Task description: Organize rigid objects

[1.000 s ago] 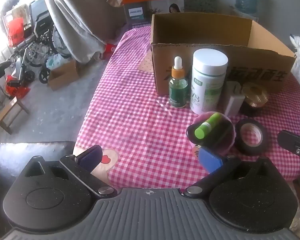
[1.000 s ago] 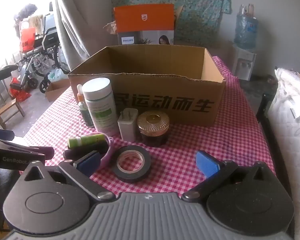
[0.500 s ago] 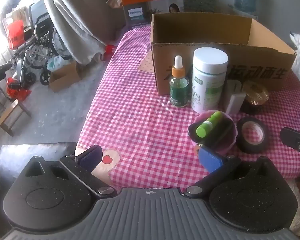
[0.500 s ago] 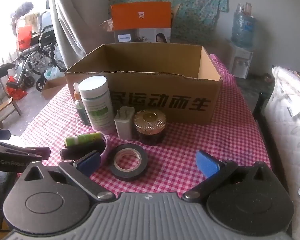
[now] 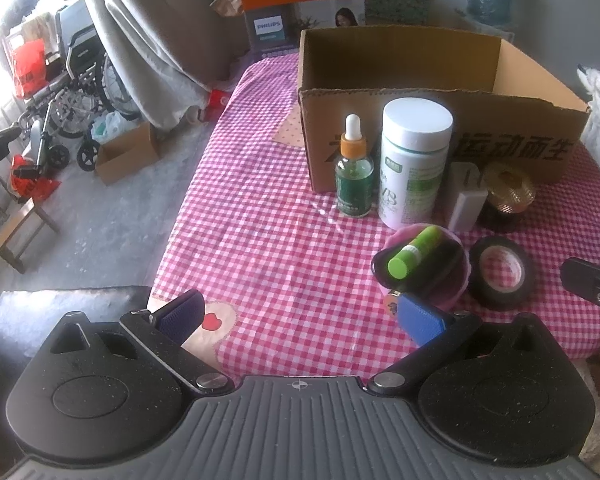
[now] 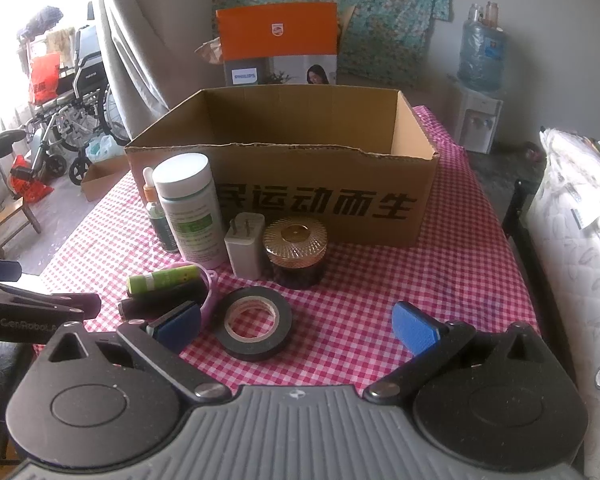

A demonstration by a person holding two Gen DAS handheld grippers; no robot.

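From my left tongs (image 5: 300, 316), spread wide and holding nothing: a green dropper bottle (image 5: 354, 178), then a white jar (image 5: 414, 162) whose label lettering is too blurred to read, both standing against the cardboard box (image 5: 512, 148) printed with black Chinese characters. A white plug adapter (image 6: 245, 246), a gold-lidded jar (image 6: 296, 252), a green tube (image 6: 162, 280) in a pink bowl (image 5: 454, 294) and a black tape roll (image 6: 256, 322) sit nearer. Behind stands an orange "PHILIPS" carton (image 6: 278, 40). My right tongs (image 6: 298, 324) likewise gape, touching nothing; the tape lies between their fingers.
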